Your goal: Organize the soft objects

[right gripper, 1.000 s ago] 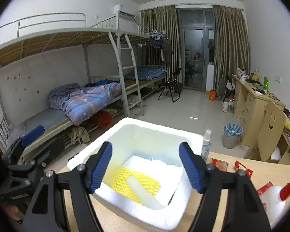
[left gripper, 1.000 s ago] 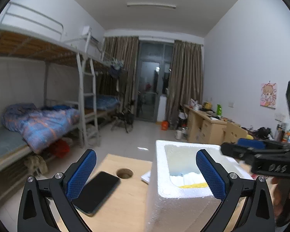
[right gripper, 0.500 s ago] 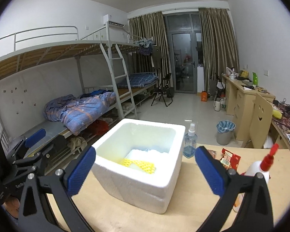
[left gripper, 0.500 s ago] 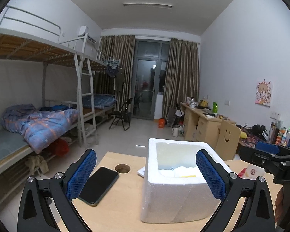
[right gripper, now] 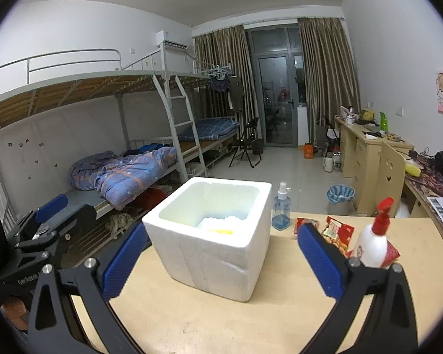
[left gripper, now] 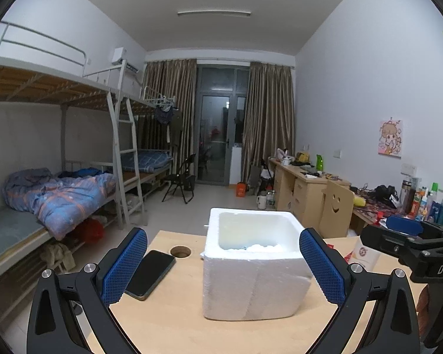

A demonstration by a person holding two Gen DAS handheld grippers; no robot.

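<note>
A white foam box (right gripper: 215,259) stands open-topped on the wooden table (right gripper: 251,324). Inside it I see a strip of yellow mesh padding (right gripper: 221,231) on white foam (right gripper: 218,221); from the left wrist view only white crumpled filling (left gripper: 260,247) shows in the box (left gripper: 251,280). My right gripper (right gripper: 223,230) is open wide, short of the box, with nothing between its fingers. My left gripper (left gripper: 221,236) is also open and empty, on the near side of the box. Each gripper shows at the edge of the other's view: the right gripper (left gripper: 404,236) and the left gripper (right gripper: 50,221).
A black phone (left gripper: 150,274) lies left of the box beside a round cable hole (left gripper: 180,250). Right of the box stand a clear spray bottle (right gripper: 281,209), red snack packets (right gripper: 336,233) and a white bottle with a red nozzle (right gripper: 372,242). Bunk beds and desks line the room.
Both grippers have drawn back from the box, which now looks smaller and farther. The right jaws have spread wider, and the yellow mesh stays in the box.
</note>
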